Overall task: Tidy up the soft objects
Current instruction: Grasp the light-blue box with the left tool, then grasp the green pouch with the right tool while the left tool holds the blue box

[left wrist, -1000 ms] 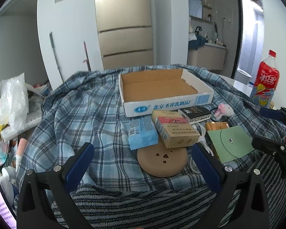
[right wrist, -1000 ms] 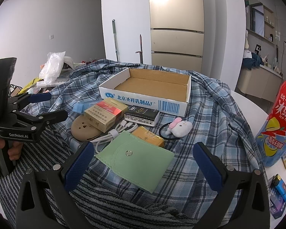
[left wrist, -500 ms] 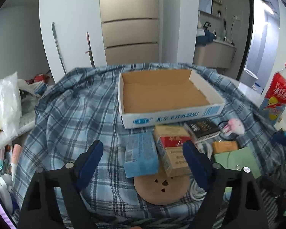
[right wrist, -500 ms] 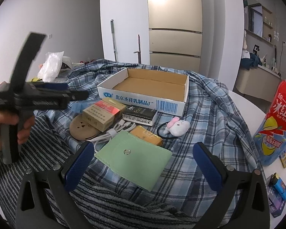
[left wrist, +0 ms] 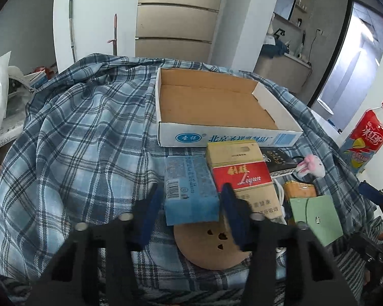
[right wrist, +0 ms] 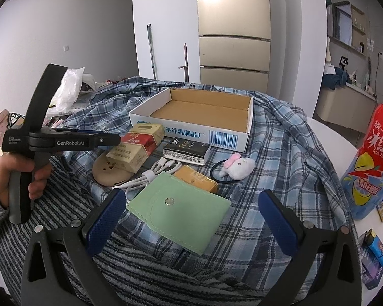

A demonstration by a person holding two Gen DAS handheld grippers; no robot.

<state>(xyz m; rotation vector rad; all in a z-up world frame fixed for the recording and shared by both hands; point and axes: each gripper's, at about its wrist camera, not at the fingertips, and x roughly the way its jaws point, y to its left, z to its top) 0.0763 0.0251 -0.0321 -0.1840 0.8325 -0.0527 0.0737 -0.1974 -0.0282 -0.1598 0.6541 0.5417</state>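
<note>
The left claw [left wrist: 191,204] was closing, with the blue tissue pack [left wrist: 190,191] between its two blue pads. The right pad looked to be at the pack's edge, but a small gap showed by the left pad, so it did not look squeezed. The pack lay on a round tan disc [left wrist: 209,244], just beside a red and yellow box [left wrist: 242,173]. Behind them sat an open cardboard box [left wrist: 217,107] on the blue checked cloth [left wrist: 76,140] that covered the counter. The right claw [right wrist: 195,219] was wide and held nothing. In front of it lay a soft green pouch [right wrist: 181,216] with a snap button. Near the pouch were a white cable [right wrist: 153,170], a small orange box [right wrist: 196,178], a black box [right wrist: 187,150] and a little pink and white plush toy [right wrist: 238,165] on a dark hair band. A red drink bottle [right wrist: 370,163] stood at the right side. A hand [right wrist: 15,173] in a striped sleeve gripped the left claw's handle.
</note>
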